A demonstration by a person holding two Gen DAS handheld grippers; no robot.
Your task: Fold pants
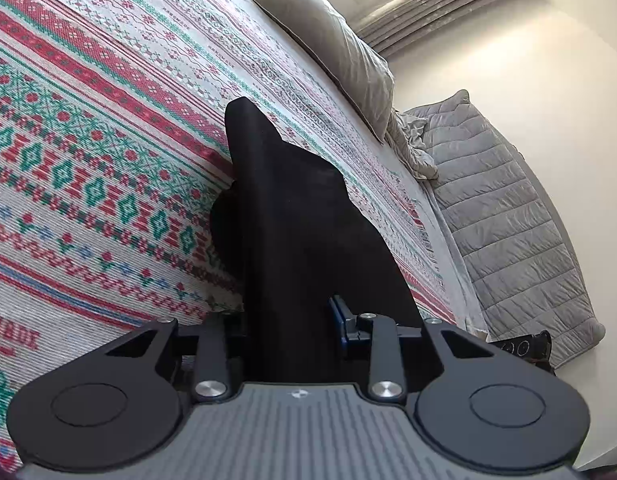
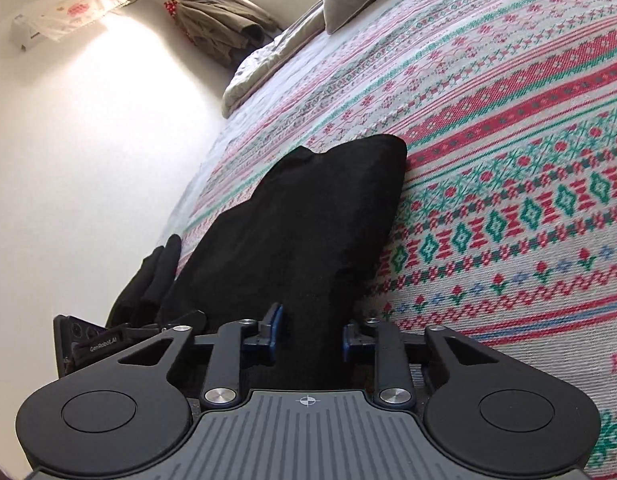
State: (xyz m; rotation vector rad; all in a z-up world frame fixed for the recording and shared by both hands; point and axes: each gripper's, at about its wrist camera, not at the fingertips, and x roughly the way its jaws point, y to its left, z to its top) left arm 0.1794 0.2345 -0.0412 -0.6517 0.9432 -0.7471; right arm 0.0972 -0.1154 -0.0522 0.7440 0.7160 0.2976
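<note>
The left claw [image 1: 290, 320] pinches the near edge of the black pants [image 1: 292, 216], with dark cloth filling the gap between its blue pads; the left-hand pad is hidden behind the fabric, so the grip is read from the cloth bunched there. Ahead of this claw the pants run away across the patterned bedspread [image 1: 88, 152], and a grey pillow [image 1: 332, 44] lies far beyond, to its upper right.

The right claw [image 2: 310, 334] likewise clamps the pants [image 2: 304, 216], cloth squeezed between both blue fingertips [image 2: 273, 330]. Off to this claw's left, a gloved hand [image 2: 148, 284] holds the other device at the bed's edge.

The step in hand looks like taking hold of one end of the pants, ready to carry it over for a fold. To do it well, both claws should hold all layers at matching points along the edge, lift together and evenly, keep the cloth taut between them, and lay the edge down square on the far end without dragging the part on the bed.

Both claws point forward and tilt gently down toward the bed, each rolled so the bed looks slanted.
</note>
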